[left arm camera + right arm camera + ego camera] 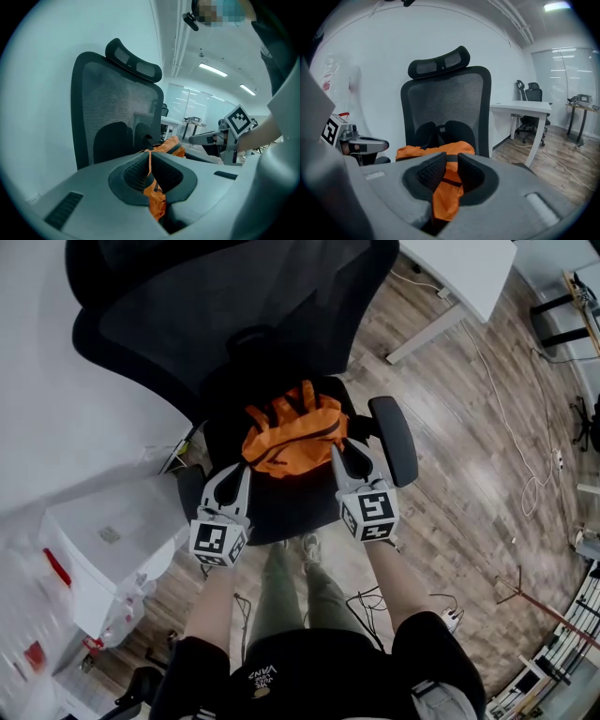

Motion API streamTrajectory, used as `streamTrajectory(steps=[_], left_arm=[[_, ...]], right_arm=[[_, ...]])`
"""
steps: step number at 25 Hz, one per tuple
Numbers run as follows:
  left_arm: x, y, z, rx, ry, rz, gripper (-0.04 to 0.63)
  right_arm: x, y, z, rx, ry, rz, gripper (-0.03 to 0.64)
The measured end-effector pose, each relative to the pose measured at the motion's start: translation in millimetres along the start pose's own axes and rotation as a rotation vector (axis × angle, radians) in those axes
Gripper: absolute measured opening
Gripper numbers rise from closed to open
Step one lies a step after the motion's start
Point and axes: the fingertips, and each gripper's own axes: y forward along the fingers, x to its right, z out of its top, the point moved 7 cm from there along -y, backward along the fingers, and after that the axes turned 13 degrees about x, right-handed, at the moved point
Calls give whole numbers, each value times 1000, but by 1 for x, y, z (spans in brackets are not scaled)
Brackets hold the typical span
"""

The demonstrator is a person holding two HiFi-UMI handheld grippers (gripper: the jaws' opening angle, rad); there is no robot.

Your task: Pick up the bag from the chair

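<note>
An orange bag (292, 432) with black trim sits over the seat of a black mesh office chair (234, 315), close to the backrest. My left gripper (236, 472) is at the bag's left edge; in the left gripper view its jaws (150, 157) are shut on a thin fold of the orange bag (157, 197). My right gripper (349, 457) is at the bag's right edge, and in the right gripper view it (451, 161) is shut on the bag's orange fabric (445, 197). Whether the bag rests on the seat or hangs just above it, I cannot tell.
The chair's right armrest (394, 439) lies just right of my right gripper. A white desk (464, 273) stands at the back right, with cables (525, 456) on the wood floor. A white cabinet (103, 549) and a white wall are at the left.
</note>
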Motion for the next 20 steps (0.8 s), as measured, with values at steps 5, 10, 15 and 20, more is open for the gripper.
streamTrajectory(steps=[5,10,15,20], left_arm=[[-4,4,-12,-25,-41,13,45],[-8,7,-21,-37,-84,38,148],[-8,9,-34,-81,-114,37,206],[-9,15,-51,-144,-128,44,259]], right_arm=[[3,6,-10,-31,-11,7,96],[4,11,-20,-62,-17,17,178],[4,15,-29,-94,-21,30,234],[8,22,-38,-123,-33,39,265]])
